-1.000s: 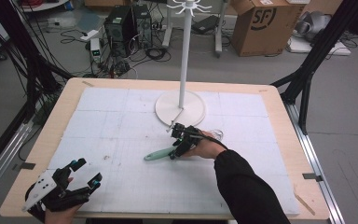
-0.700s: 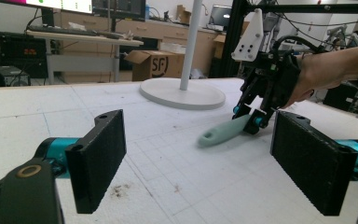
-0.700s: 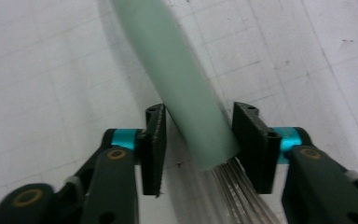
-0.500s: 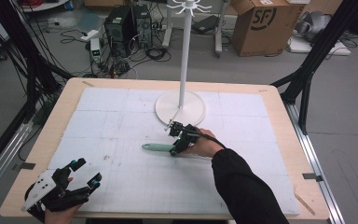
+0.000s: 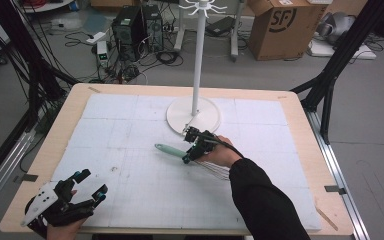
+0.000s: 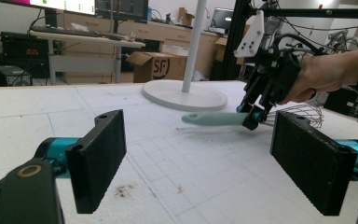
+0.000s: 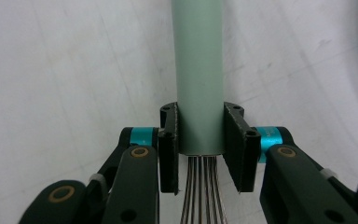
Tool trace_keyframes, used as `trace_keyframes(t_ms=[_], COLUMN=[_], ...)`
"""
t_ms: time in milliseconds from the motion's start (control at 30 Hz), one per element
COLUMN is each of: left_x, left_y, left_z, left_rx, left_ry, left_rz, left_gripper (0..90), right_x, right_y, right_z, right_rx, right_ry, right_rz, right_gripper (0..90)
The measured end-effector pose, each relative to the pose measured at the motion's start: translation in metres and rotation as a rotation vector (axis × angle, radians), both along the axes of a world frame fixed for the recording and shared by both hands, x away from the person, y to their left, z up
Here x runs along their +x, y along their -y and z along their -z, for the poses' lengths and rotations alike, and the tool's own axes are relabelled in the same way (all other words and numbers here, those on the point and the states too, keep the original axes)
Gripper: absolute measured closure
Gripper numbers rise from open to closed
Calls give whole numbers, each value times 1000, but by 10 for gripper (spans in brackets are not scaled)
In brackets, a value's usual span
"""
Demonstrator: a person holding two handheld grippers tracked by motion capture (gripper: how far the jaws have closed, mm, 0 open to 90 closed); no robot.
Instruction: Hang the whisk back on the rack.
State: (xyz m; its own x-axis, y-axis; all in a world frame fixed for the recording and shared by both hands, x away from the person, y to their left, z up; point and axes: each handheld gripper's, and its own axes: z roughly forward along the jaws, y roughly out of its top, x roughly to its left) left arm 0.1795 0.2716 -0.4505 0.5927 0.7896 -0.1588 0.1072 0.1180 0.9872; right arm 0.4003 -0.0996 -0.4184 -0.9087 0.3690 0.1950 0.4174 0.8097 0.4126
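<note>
Two hand-held grippers | right hand-held gripper (image 5: pixel 189 156) pinching whisk (image 5: pixel 169 149) handle | left hand-held gripper (image 5: pixel 91 184) spread

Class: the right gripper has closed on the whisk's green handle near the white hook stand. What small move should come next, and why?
Probably lift slightly. The right gripper is clamped on the whisk where handle meets wires, its wire head low over the mat; the stand is close by.

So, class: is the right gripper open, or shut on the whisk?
Shut on it: the right gripper has both jaws pressed against the whisk handle's sides.
</note>
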Motion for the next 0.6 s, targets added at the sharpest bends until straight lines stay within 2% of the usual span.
trace_keyframes(t_ms=[33, 67, 200, 333, 433, 500, 600], left_x=[0, 0, 0, 0, 0, 0, 0], left_y=[0, -1, 0, 2, 3, 3, 4], left_z=[0, 0, 0, 0, 0, 0, 0], left_rx=[-2, -3, -4, 6, 8, 8, 8], left_ry=[1, 1, 1, 1, -1, 0, 0], left_rz=[-1, 0, 1, 7, 7, 7, 8], left_gripper=[187, 187, 187, 187, 186, 186, 186], right_x=[0, 2, 0, -1, -2, -2, -3], right_y=[2, 7, 13, 22, 28, 34, 37], right_z=[-4, -9, -17, -27, -33, -40, -44], right_rx=[14, 58, 97, 151, 194, 245, 273], right_ry=[-9, -3, -4, 38, 36, 21, 35], right_rz=[25, 31, 57, 65, 80, 103, 114], right_gripper=[691, 691, 691, 691, 691, 691, 691])
